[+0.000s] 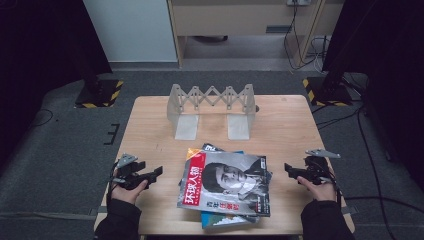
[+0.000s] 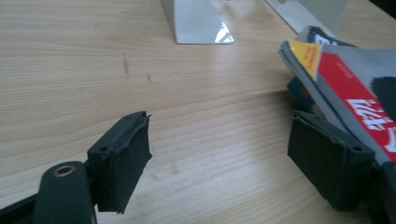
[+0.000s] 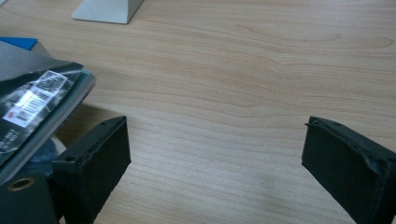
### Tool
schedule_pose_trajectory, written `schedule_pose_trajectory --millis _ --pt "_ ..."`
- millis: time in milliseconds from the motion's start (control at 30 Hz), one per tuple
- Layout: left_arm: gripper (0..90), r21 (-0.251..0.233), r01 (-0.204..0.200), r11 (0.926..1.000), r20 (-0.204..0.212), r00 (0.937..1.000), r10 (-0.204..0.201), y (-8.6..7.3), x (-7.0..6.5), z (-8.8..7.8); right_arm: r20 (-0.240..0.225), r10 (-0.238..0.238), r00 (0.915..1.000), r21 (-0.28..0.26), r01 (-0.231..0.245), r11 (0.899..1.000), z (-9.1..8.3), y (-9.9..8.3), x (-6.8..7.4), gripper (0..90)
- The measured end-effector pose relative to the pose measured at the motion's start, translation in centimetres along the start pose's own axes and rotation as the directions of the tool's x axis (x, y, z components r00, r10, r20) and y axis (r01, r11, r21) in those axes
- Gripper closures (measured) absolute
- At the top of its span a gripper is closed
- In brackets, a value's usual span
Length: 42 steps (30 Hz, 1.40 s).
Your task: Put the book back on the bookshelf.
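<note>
A stack of magazines (image 1: 227,187) lies at the front middle of the wooden table (image 1: 285,125). The top one has a red title strip and a portrait cover. My left gripper (image 1: 156,174) rests on the table just left of the stack, pointing at it. Its jaws are open and hold nothing. In the left gripper view the left gripper (image 2: 224,163) has its right jaw close beside the magazines' spines (image 2: 345,79). My right gripper (image 1: 288,171) rests to the right of the stack, open and holding nothing. The right gripper (image 3: 219,168) has its left jaw next to the magazines' edge (image 3: 42,100).
A pale folding rack (image 1: 212,102) with accordion struts and two flat feet stands at the back middle of the table. Its feet also appear as rack foot (image 2: 198,23) and rack foot (image 3: 105,9). Bare wood lies between rack and stack. Dark floor and cables surround the table.
</note>
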<state>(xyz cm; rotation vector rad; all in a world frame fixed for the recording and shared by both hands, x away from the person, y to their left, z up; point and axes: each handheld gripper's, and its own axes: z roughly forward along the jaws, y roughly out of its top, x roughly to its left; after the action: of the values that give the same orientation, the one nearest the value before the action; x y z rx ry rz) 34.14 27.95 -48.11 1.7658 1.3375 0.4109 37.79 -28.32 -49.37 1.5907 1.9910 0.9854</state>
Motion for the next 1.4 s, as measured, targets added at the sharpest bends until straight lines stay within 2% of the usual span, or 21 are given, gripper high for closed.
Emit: schedule_pose_trajectory --millis 67,200,267,500,533,700,933,967,1033,1133,1333,1400 --pt "19.8 0.0 -0.003 1.0 0.005 1.0 0.003 -0.1 -0.3 -0.1 -0.001 0.0 1.0 -0.004 0.0 1.0 -0.1 0.0 0.1 8.3" --pt "19.9 0.003 -0.025 0.9997 0.043 0.9988 0.025 -0.4 -1.7 -0.6 -0.017 0.01 0.9998 -0.031 -0.011 0.999 -0.8 0.2 0.8 8.4" --pt "20.7 0.003 -0.032 0.9995 0.045 0.9985 0.032 -0.6 -2.2 -0.8 -0.026 0.008 0.9996 -0.04 -0.009 0.999 -0.9 0.3 1.1 8.3" --pt "23.8 0.007 -0.024 0.9997 0.099 0.9948 0.023 -1.1 -3.7 -1.2 -0.036 -0.016 0.9992 -0.04 0.015 0.999 -1.0 0.3 1.7 8.1" --pt "24.1 0.017 -0.024 0.9996 0.129 0.9914 0.022 -1.3 -4.2 -1.3 -0.035 -0.012 0.9993 -0.041 0.01 0.999 -1.0 0.3 1.7 8.1" --pt "26.0 0.043 -0.025 0.9988 0.16 0.9869 0.018 -1.7 -5.0 -1.3 -0.05 0.0 0.9988 -0.032 -0.001 0.999 -1.1 0.3 1.8 7.7" --pt "29.0 0.083 -0.027 0.9962 0.189 0.9818 0.011 -2.5 -6.0 -1.5 -0.055 -0.016 0.9983 -0.029 0.014 0.999 -1.1 0.2 2.1 7.8" --pt "30.1 0.092 -0.027 0.9954 0.209 0.978 0.007 -2.6 -6.1 -1.5 -0.059 -0.022 0.998 -0.026 0.021 0.999 -1.1 0.2 2.2 7.9" --pt "32.1 0.104 -0.023 0.9943 0.211 0.9774 0.0 -2.7 -6.5 -1.5 -0.06 -0.025 0.9979 -0.026 0.023 0.999 -1.1 0.1 2.3 7.9" --pt "33.8 0.135 -0.022 0.9905 0.237 0.9714 -0.011 -2.9 -7.0 -1.2 -0.066 -0.032 0.9973 -0.026 0.03 0.999 -1.2 0.1 2.6 7.9" --pt "37.2 0.171 -0.025 0.985 0.263 0.9646 -0.021 -3.1 -7.3 -0.8 -0.075 -0.039 0.9964 -0.025 0.037 0.999 -1.2 0.1 2.9 7.9" --pt "38.3 0.174 -0.023 0.9845 0.264 0.9642 -0.024 -3.1 -7.4 -0.7 -0.076 -0.041 0.9963 -0.025 0.039 0.999 -1.2 0.1 2.9 7.8"
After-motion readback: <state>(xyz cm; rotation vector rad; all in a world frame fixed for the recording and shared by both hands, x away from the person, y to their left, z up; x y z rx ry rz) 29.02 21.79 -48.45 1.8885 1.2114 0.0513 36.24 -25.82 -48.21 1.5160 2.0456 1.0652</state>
